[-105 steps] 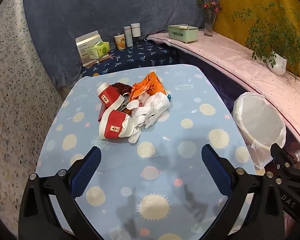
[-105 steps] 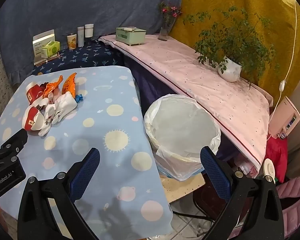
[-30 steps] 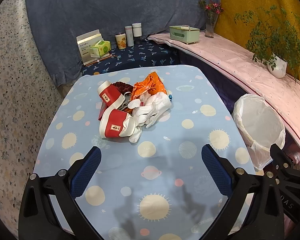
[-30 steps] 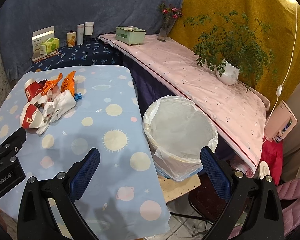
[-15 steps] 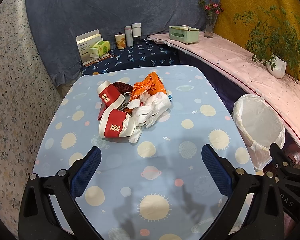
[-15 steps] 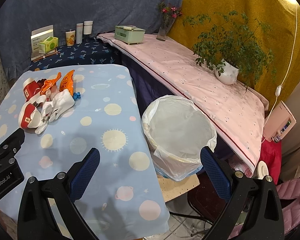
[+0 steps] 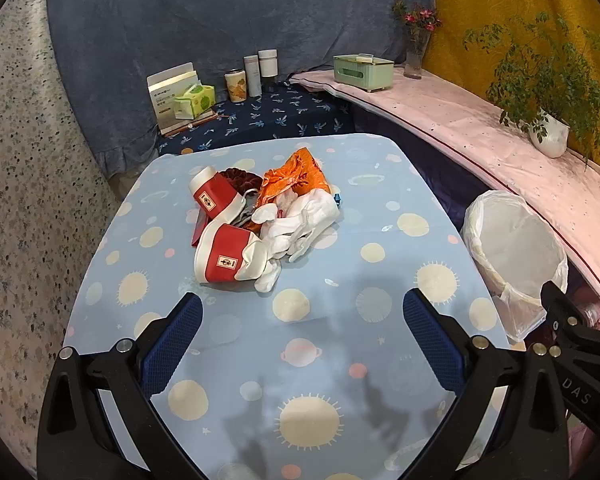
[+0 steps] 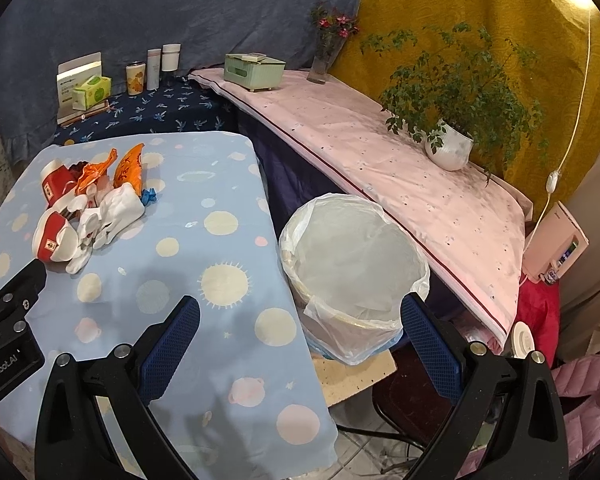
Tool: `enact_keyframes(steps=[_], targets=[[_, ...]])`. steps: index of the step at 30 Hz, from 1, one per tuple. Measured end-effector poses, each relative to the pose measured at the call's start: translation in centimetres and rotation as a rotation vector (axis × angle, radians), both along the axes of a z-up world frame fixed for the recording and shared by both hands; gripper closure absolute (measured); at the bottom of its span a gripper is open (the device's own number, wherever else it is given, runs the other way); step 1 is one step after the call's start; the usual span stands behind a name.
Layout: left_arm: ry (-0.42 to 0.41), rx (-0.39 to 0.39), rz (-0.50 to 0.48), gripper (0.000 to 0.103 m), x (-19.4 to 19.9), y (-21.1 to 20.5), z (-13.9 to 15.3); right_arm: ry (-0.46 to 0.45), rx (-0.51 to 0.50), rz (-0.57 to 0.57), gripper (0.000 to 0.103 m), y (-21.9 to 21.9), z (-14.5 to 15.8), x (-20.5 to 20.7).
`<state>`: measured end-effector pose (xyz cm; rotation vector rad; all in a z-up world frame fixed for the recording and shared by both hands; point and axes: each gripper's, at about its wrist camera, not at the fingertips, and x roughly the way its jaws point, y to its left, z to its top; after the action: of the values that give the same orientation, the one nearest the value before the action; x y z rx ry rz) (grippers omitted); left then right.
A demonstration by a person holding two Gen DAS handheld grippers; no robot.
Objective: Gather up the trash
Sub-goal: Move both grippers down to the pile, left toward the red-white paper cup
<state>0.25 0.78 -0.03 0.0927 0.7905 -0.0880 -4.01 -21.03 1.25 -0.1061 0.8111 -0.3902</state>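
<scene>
the trash pile (image 7: 260, 224) lies on the bench (image 7: 320, 360), well ahead of the left gripper (image 7: 302, 320); both grippers' fingers (image 8: 172, 344) spread wide, empty.

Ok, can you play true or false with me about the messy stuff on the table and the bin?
1. The trash pile lies on the table. True.
2. The bin already has trash in it. False: only its white liner shows inside.
3. The left gripper is holding a white glove. False: it is open and holds nothing; the white glove lies in the pile.
4. The right gripper is open. True.
5. The bin stands on the table. False: it stands beside the table.
</scene>
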Motion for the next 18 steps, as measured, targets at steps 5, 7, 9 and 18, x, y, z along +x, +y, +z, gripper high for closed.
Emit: enact_keyframes(steps=[5,7,9,18], targets=[[0.019,-0.003,0.006,0.007,1.2,0.7,-0.7,-0.018,0.008,-0.009,0.007,0.2,0.0,0.7],[0.032,-0.007,0.022,0.007,2.0,1.4,-1.1,-0.024,0.019,-0.007,0.007,0.5,0.0,1.2],[0.045,-0.014,0.031,0.007,2.9,2.4,-1.7,-0.031,0.024,0.001,0.007,0.9,-0.1,1.9],[0.052,-0.009,0.052,0.007,7.5,8.7,-5.5,-0.04,0.076,0.036,0.007,3.7,-1.6,6.4]])
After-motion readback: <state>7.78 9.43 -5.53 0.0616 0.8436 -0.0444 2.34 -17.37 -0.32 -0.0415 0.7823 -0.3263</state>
